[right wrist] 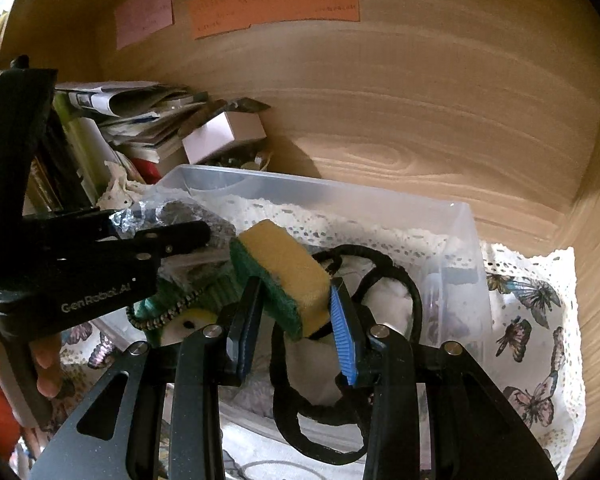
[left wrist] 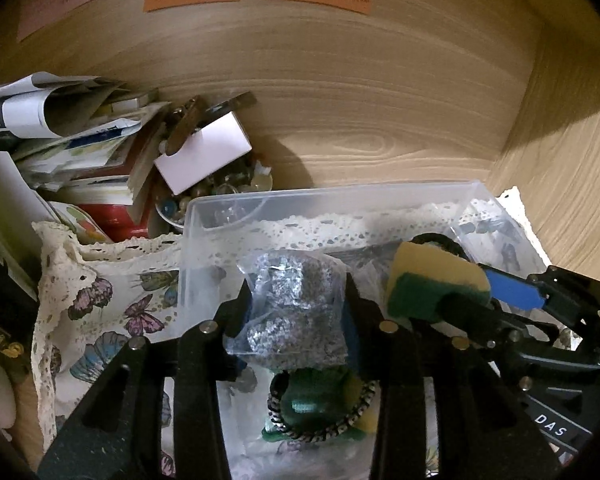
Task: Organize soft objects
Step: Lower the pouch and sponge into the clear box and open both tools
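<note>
free: bare wooden shelf floor [left wrist: 380, 152] behind clear plastic bin [left wrist: 332, 196], right corner open | blocked: left by paper stack [left wrist: 68, 140], white box [left wrist: 204, 152], bead bowl [left wrist: 220, 192] | bin interior: crowded by black cord [right wrist: 380, 276]

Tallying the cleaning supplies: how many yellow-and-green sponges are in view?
2: one yellow-and-green sponge between the right tongs, one in the clear plastic bin. More may be hidden.

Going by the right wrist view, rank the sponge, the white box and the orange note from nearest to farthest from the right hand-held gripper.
1. The sponge, yellow and green, sits between the fingers of the right hand-held gripper, over the clear bin.
2. The white box lies beyond the bin, to the left, on the clutter pile.
3. The orange note is stuck high on the back wall.
</note>
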Demonstrator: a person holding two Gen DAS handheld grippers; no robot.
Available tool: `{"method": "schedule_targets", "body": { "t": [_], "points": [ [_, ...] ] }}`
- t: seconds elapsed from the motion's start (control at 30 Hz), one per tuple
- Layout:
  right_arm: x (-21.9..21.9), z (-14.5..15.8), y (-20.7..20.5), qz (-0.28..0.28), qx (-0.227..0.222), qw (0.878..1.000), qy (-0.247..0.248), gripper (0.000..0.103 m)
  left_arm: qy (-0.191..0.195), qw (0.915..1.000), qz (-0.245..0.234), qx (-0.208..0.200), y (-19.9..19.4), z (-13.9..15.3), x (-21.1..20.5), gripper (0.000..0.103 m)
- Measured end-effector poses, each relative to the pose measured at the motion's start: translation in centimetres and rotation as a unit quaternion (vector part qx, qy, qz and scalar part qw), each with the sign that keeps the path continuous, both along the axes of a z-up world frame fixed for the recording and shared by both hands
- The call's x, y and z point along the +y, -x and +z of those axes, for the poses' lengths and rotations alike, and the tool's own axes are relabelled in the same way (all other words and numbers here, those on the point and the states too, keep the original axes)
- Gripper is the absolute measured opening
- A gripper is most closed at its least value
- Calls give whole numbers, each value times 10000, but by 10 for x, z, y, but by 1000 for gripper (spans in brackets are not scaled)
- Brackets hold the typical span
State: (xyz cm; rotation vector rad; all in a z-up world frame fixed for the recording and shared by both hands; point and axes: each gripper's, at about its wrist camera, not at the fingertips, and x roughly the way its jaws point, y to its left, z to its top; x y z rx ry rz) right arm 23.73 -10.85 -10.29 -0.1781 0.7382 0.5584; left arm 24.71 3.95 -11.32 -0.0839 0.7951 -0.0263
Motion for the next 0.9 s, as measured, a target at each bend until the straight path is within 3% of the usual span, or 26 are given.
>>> {"method": "schedule_targets", "body": {
  "t": [0.07, 0.13, 0.2, 0.57, 0.77, 0.9],
  "points": [
    [-1, 0, 1, 28, 22, 10000, -21, 38, 10, 10000, 4, -30, 2, 2, 1, 49],
    [1, 1, 3, 27, -31, 10000, -47, 49, 6, 9999, 39, -108, 6, 5, 1, 62],
    [1, 4, 6, 4, -145, 9999, -57, 59, -33, 9997, 77, -222, 11, 10, 1, 65],
    [-17, 39, 35, -32, -816, 9963, -274, 74, 78, 9964, 13, -842, 49, 50, 6, 81],
    [-33, 58, 60, 28, -1120, 9924, -506, 77, 133, 9911, -42, -1326, 84, 75, 7, 93],
    [-44, 64, 81, 22, -1376, 9890, -541, 83, -68, 9872, -169, -1586, 109, 86, 1, 101]
  ]
}}
